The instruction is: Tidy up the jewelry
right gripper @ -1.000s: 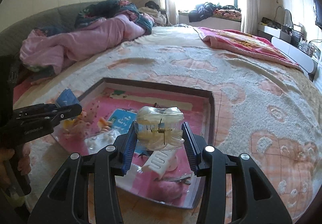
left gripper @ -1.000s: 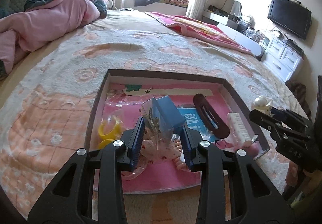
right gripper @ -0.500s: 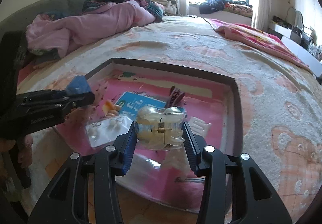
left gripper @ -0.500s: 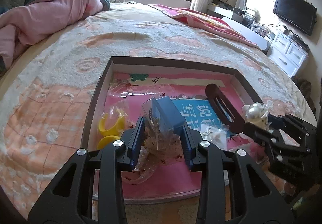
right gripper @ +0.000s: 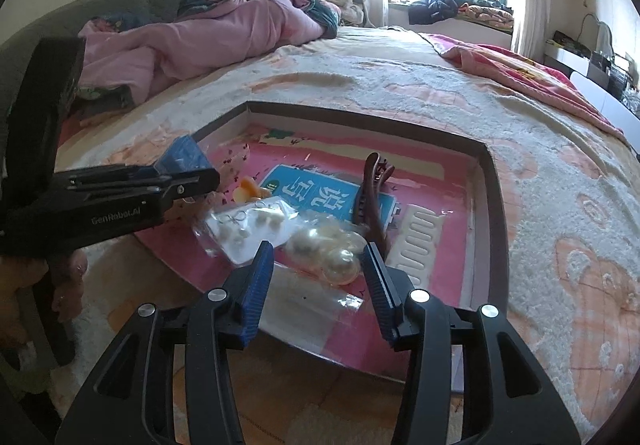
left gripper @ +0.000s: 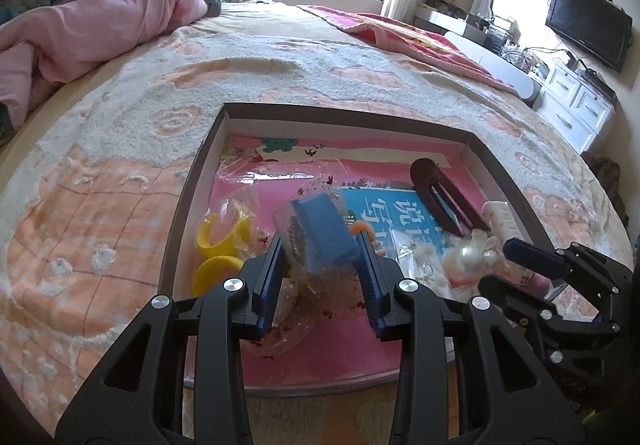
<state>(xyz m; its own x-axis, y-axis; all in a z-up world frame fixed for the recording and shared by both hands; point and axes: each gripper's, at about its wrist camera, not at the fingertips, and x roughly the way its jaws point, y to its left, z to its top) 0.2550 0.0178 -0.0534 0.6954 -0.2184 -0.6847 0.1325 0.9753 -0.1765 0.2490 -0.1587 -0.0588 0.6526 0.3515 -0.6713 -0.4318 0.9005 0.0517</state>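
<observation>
A brown-rimmed tray [left gripper: 344, 113] with a pink lining lies on the bed. My left gripper [left gripper: 320, 245] is shut on a clear bag holding a blue box [left gripper: 324, 233], lifted above the tray's near left part. In the right wrist view that left gripper [right gripper: 188, 181] comes in from the left with the blue box [right gripper: 184, 153] at its tip. My right gripper [right gripper: 318, 265] hovers over the tray's [right gripper: 360, 113] near edge, its jaws opening. A pearly hair claw [right gripper: 332, 249] lies on the tray between the fingers, free of the pads.
In the tray lie a brown hair clip [right gripper: 372, 189], a white clip [right gripper: 420, 241], a bag of earrings [right gripper: 248, 225], yellow bangles [left gripper: 216, 241] and a blue card [left gripper: 392, 209]. A pink duvet [left gripper: 100, 21] is heaped at the far left. A hand [right gripper: 68, 277] holds the left gripper.
My right gripper came down over the tray and the pearly claw left its pads, now lying on the tray. The left gripper kept its hold on the bag.
</observation>
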